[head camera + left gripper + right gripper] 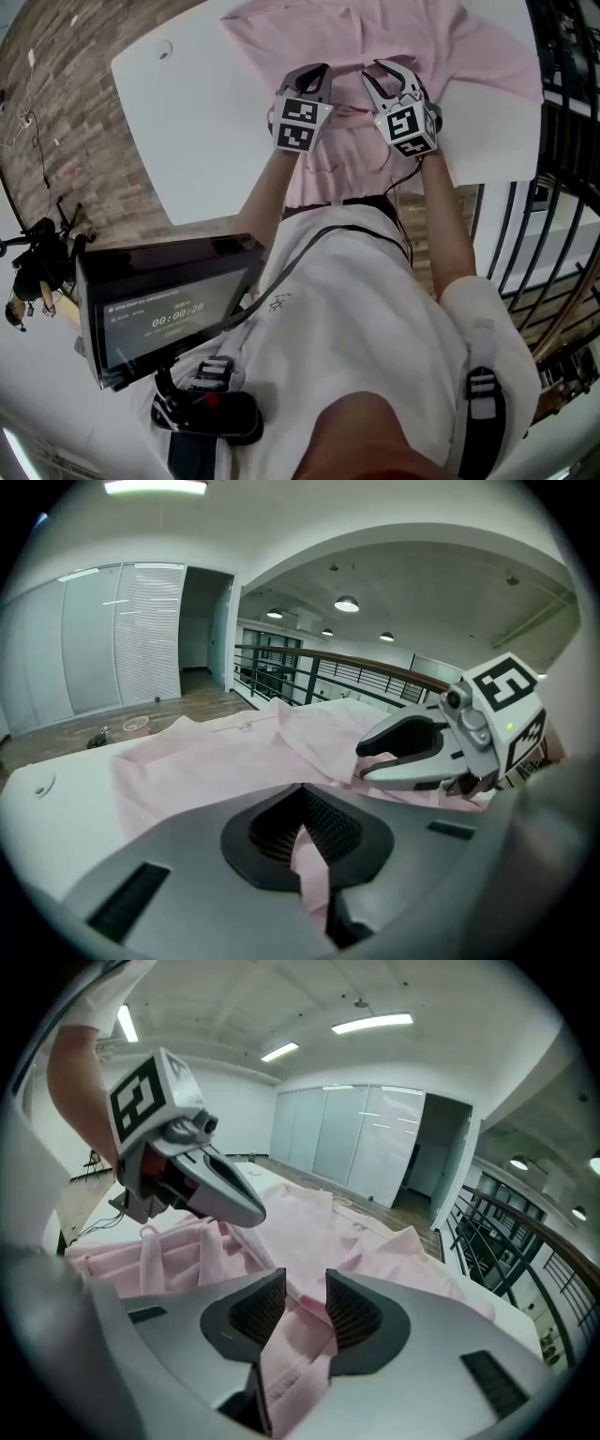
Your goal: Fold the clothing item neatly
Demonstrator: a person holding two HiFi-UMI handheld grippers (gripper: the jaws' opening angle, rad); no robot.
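Hem of pink shirt [394, 37]: at both claws, the rest spread away across the white desk [197, 122], long axis running away from the person | left claw [305, 834]: clenched on a hem fold | right claw [305, 1302]: just beside it, half apart, cloth loose between pads, no grip | judgement: right must re-pinch before lifting.

Timer reading "00:00:20" on the dark screen [169, 314]

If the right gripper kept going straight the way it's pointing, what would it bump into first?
Probably the pink shirt: some of it sits between the right gripper's open jaws, and more lies spread straight ahead.
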